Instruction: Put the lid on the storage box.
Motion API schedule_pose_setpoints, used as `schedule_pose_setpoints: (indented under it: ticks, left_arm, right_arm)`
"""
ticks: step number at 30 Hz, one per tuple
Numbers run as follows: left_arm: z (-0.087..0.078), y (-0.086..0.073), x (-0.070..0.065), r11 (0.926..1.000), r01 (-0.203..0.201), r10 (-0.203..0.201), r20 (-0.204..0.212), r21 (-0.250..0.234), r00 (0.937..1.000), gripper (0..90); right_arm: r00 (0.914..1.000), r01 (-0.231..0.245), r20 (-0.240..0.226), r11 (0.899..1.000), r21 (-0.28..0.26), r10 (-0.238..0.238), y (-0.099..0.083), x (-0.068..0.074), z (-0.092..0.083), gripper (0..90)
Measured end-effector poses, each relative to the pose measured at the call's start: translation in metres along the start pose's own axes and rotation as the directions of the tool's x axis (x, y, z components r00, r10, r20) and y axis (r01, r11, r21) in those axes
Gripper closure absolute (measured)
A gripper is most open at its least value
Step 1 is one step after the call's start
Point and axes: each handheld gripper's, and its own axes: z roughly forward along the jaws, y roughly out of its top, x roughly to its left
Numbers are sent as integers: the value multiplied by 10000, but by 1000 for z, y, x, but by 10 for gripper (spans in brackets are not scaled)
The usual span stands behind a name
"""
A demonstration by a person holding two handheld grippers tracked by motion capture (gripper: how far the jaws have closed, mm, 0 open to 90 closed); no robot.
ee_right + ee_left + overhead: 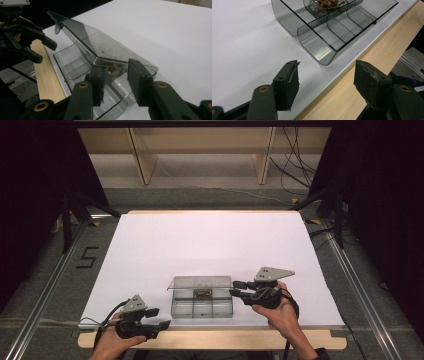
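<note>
In the high view, we find a clear plastic box [202, 304] with compartments near the six o'clock edge of the white table [210, 245]. Its lid [200, 282] stands raised, hinged along the twelve o'clock side. A small brownish item [202, 293] lies in a rear middle compartment. The right gripper [235, 288] sits at the box's three o'clock side, its tips at the lid's corner. The left gripper [160, 318] rests at the box's eight o'clock, apart from it, over the table's wooden edge [215, 339].

In the left gripper view, we see the left gripper [325, 80] with jaws spread wide and nothing between them. The box [332, 27] lies ahead at twelve o'clock, with the tangled item [328, 3] in a far compartment.

In the right gripper view, we note the right gripper [115, 82] with jaws apart, straddling the lid's [100, 47] near corner; we cannot tell whether the pads press on it. The left gripper [42, 48] appears at ten o'clock.
</note>
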Motion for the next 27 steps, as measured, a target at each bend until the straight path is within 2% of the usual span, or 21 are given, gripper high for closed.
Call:
schedule_pose_setpoints:
  ticks: [3, 4, 6, 7, 10, 11, 12, 13, 14, 15, 16, 18, 19, 20, 21, 22, 23, 24, 26, 27]
  left_arm:
    - [0, 0, 0, 10000, -47, 47, 13, 53, 10000, 357]
    - [0, -1, -1, 10000, 53, -53, -30, 44, 10000, 358]
    - [0, -1, 1, 9996, -216, 217, -36, 160, 9998, 358]
    - [0, -1, 1, 9997, -195, 196, -32, 151, 9998, 358]
    - [-1, -1, 0, 9997, -198, 198, -30, 175, 9998, 358]
    - [-1, -1, 0, 9996, -208, 208, -17, 193, 9998, 358]
    - [-1, -1, 0, 9996, -213, 214, -20, 193, 9998, 358]
    - [0, -1, 0, 9997, -204, 204, 0, 166, 9998, 358]
    - [1, -2, -2, 10000, 22, -22, 85, -43, 10000, 358]
    - [0, -2, -2, 10000, -30, 29, 72, 20, 10000, 358]
    - [0, -2, -2, 10000, -17, 17, 68, 5, 10000, 358]
    - [1, -2, -3, 10000, -11, 11, 102, -26, 9999, 358]
    - [0, -2, -2, 9999, -17, 17, -48, 114, 10000, 358]
    - [0, -2, -2, 9999, -56, 57, -27, 109, 10000, 358]
    - [0, -2, -2, 9998, -194, 193, 96, 97, 9998, 358]
    - [-1, -2, -1, 9992, -330, 328, 99, 222, 9994, 358]
    - [-1, -2, -1, 9995, -277, 276, 67, 179, 9996, 358]
    - [-1, -2, -1, 9995, -276, 276, 1, 184, 9996, 358]
    - [-1, -2, -1, 9995, -277, 277, -3, 178, 9996, 358]
    - [-1, -2, -1, 9996, -235, 235, 2, 176, 9997, 358]
  right_arm:
    - [9996, -236, 173, 9997, 62, 235, -1, 3, -2, 677]
    - [10000, -18, 90, 10000, 94, 17, -2, 2, -1, 677]
    - [9996, 47, 269, 10000, -14, -46, -2, 3, -1, 678]
    - [9996, 21, 268, 9999, 119, -24, -3, 3, -2, 682]
    - [9999, 20, 140, 10000, 78, -21, -5, 4, 0, 684]
    - [9995, -78, 303, 9997, 236, 71, -5, 5, -2, 685]
    - [9995, -78, 303, 9997, 236, 71, -5, 5, -2, 685]
    - [9995, -270, 178, 9995, 154, 267, -6, 7, -1, 688]
    - [9996, -221, 153, 9996, 161, 219, -7, 7, -1, 692]
    - [9996, 119, 244, 9997, 233, -125, -7, 5, -2, 693]
    - [9996, 116, 237, 9996, 238, -122, -7, 5, -2, 695]
    - [9995, -199, 230, 9995, 252, 193, -9, 7, -2, 704]
    - [9993, -342, 164, 9991, 250, 338, -10, 8, -2, 714]
    - [9996, -233, 184, 9993, 289, 228, -10, 6, -2, 722]
    - [9980, -633, 86, 9975, 302, 631, -12, 8, -2, 725]
    - [9990, -436, 88, 9986, 290, 434, -12, 6, -2, 726]
    - [9967, -803, -103, 9960, 384, 808, -15, 6, -2, 727]
    - [9945, -1039, -101, 9931, 549, 1046, -16, 6, -3, 737]
    - [9944, -1032, -176, 9936, 460, 1041, -18, 3, -2, 745]
    - [9914, -1230, -401, 9914, 453, 1248, -19, 1, -2, 759]
